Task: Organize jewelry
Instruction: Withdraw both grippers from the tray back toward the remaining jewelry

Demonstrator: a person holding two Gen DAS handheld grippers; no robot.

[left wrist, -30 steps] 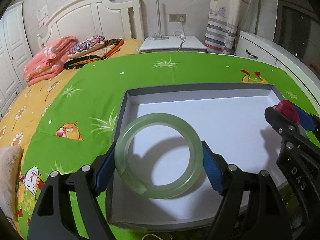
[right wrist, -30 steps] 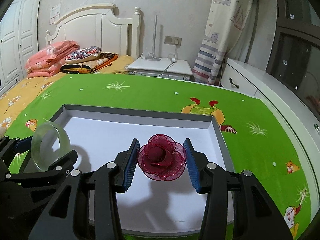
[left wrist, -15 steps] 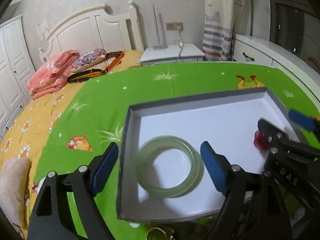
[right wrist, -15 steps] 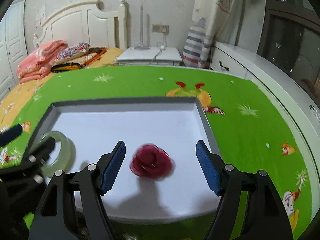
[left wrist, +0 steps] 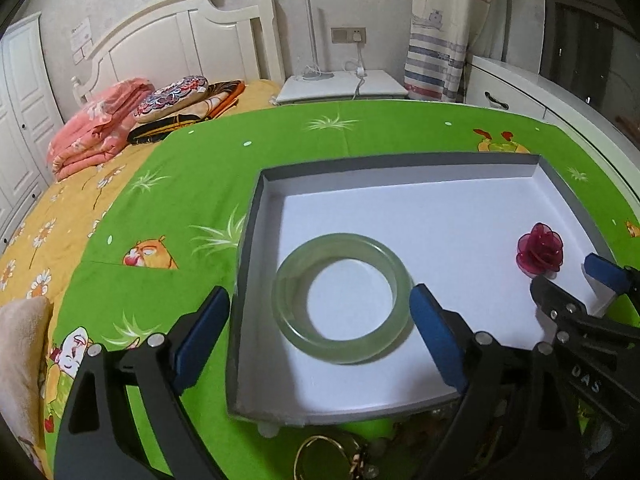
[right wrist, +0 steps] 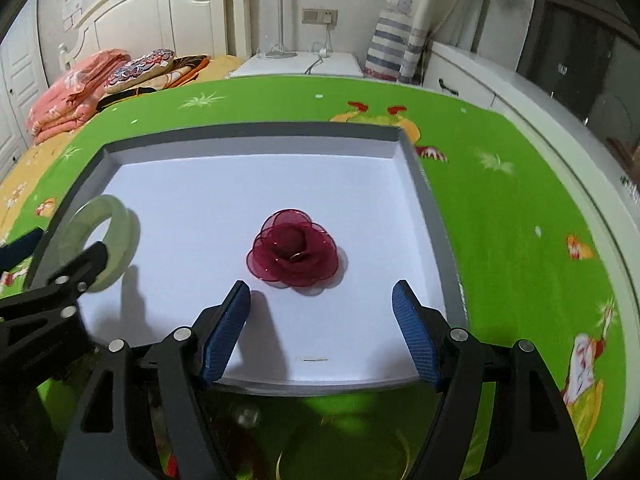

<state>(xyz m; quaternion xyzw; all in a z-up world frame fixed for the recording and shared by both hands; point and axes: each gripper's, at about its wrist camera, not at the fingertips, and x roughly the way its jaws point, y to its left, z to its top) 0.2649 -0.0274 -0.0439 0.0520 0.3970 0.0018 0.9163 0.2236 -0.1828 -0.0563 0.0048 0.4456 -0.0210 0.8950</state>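
Both pieces have been let go since a second ago, and both grippers are now drawn back toward the near rim of the tray. Jaws of the left gripper are spread wide, nothing between them; the green bangle is seen lying flat on the white floor at the tray's left side, its hole facing straight up, so no long axis is offered. It is judged hard, smooth, fairly heavy and breakable; a hold across its outer rim would suit it, firmly, since slipping is likely. Jaws of the right gripper are likewise parted and empty. The red gauze flower is resting toward the right of the tray, petals upward. It is judged feather-light, soft and easily crushed; a gentle pinch across its sides is advised. More jewellery is glimpsed outside the near rim, blurred.
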